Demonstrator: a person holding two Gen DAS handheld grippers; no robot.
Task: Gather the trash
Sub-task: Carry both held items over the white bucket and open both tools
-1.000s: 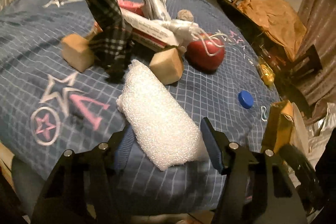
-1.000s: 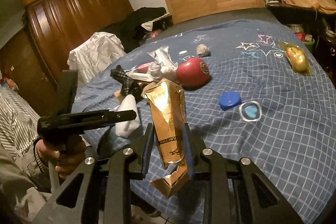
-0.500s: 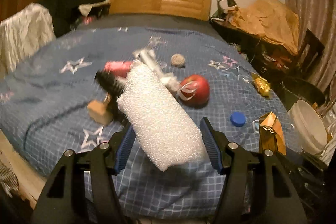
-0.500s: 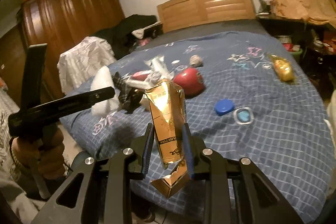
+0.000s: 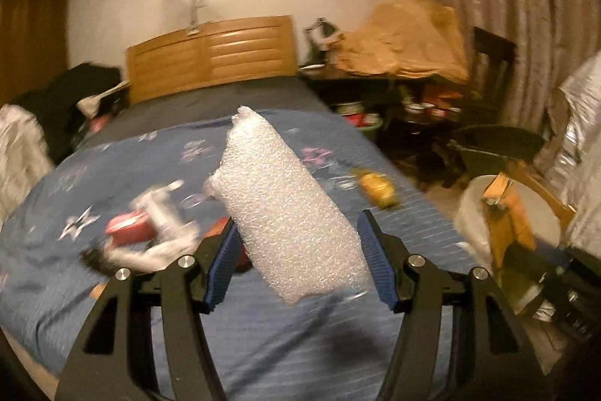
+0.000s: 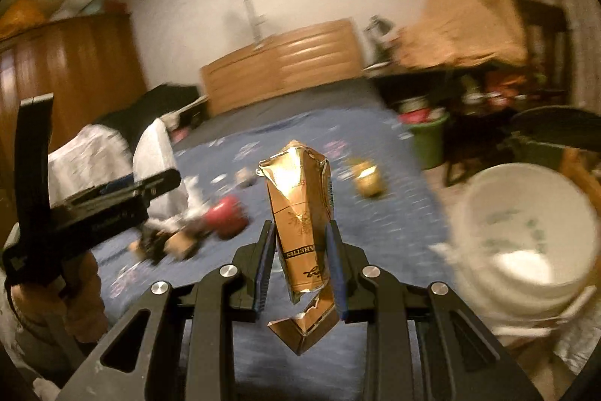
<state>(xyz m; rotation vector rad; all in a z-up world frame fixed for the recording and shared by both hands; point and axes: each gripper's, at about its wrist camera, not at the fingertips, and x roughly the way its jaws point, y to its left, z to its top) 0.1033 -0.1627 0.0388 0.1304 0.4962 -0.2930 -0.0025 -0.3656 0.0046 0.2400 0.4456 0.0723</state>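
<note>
Now both grippers are lifted clear of the bed [image 5: 112, 288], each carrying one piece of trash. The left gripper [image 5: 296, 269] has its jaws clamped on the sides of a white foam wrap [image 5: 285, 213], which sticks up and forward between the blue pads. The foam looks very light and squashy, so it should dent under the pads rather than slip; a hold across its thick middle seems safest. The right gripper [image 6: 300, 269] has its jaws pressed together on a gold pack [image 6: 300, 213], a crumpled cigarette box with a torn flap hanging below. It looks thin, light and already crushed, so a grip on its flat sides suits it. A white bucket [image 6: 526, 232] stands off the bed's right edge, near the right gripper, and is probably the bin. Open air lies between both grippers and the bucket. More clutter lies on the bed: a red ball [image 6: 229, 217], a yellow wrapper [image 5: 379, 190] and white packaging [image 5: 161, 213]. A dark chair [image 5: 496, 145] and crowded furniture sit beyond the bucket, so room there looks tight.
</note>
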